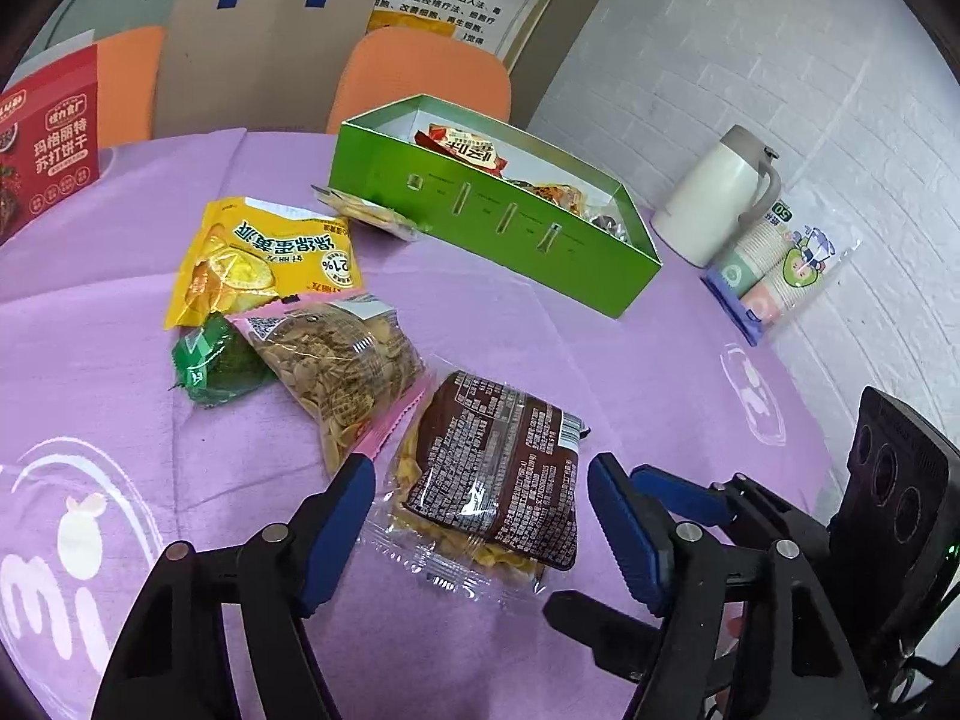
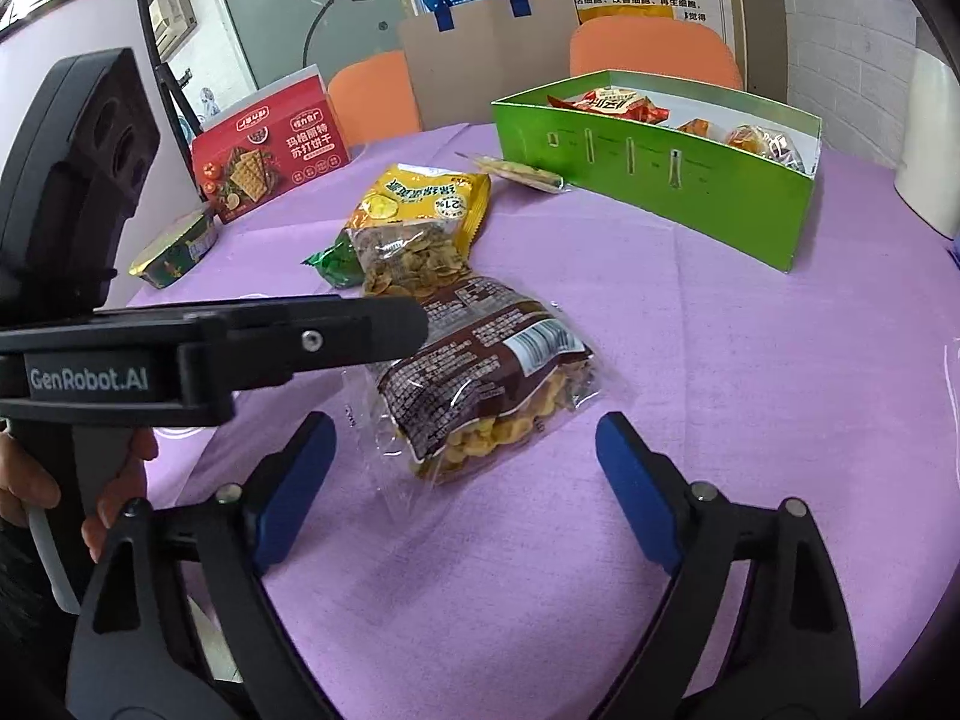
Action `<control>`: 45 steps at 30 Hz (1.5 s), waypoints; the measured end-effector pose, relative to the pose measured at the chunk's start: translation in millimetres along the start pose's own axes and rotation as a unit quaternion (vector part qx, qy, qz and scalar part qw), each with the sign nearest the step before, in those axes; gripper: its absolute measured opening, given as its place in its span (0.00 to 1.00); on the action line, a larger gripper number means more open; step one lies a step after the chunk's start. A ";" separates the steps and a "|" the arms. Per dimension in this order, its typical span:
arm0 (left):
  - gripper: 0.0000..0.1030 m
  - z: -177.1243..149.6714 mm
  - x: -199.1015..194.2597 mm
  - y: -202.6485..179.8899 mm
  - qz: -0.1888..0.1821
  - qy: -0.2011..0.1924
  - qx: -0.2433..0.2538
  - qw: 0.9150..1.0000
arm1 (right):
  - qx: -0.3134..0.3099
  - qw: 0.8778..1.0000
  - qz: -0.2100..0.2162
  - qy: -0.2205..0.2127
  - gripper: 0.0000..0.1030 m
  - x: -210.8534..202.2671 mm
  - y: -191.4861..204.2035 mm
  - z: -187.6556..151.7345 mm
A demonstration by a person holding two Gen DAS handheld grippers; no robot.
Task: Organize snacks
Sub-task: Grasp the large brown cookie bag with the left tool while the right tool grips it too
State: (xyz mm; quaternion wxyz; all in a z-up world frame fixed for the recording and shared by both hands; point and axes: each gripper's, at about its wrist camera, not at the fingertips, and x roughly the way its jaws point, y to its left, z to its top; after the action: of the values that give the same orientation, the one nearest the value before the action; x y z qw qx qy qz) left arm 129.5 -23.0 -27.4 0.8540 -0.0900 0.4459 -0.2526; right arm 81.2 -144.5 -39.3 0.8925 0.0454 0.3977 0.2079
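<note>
A brown packet of yellow snacks (image 1: pixel 498 468) lies flat on the purple tablecloth (image 1: pixel 600 360). My left gripper (image 1: pixel 480 480) is open, one blue finger on each side of the packet, and neither visibly touches it. In the right wrist view the same brown packet (image 2: pixel 480 372) lies just beyond my right gripper (image 2: pixel 462 426), which is open and holds nothing. Farther back lie a pink-edged seed packet (image 1: pixel 342 360), a small green packet (image 1: pixel 216 360) and a yellow packet (image 1: pixel 264 252). An open green box (image 1: pixel 498 228) at the back holds several snacks.
A small clear packet (image 1: pixel 372 213) lies against the green box. A red cracker box (image 2: pixel 270 150) and a foil-lidded bowl (image 2: pixel 174 252) stand at the left. A white thermos (image 1: pixel 714 198) and a pack of paper cups (image 1: pixel 780 270) stand by the right wall. Orange chairs (image 1: pixel 420 78) stand behind the table.
</note>
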 end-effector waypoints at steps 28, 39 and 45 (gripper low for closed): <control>0.60 4.8 42.0 -12.9 -0.040 0.061 -0.015 0.997 | 0.035 0.999 -0.005 0.011 0.48 -1.8 -44.0 -1.5; 0.53 0.0 51.8 -19.5 -0.020 0.053 -0.003 0.998 | 0.036 0.999 0.005 0.010 0.32 5.4 -45.4 -2.4; 0.53 2.7 36.3 -29.4 -0.025 0.033 -0.006 0.999 | 0.016 1.000 -0.007 -0.012 0.28 -14.2 -37.5 1.6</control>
State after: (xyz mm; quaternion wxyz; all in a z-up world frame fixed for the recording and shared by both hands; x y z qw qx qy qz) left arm 138.6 -67.0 -40.6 0.8314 -0.0979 0.4732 -0.2742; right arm 86.5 -184.2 -37.6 0.8979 0.0594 0.3902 0.1949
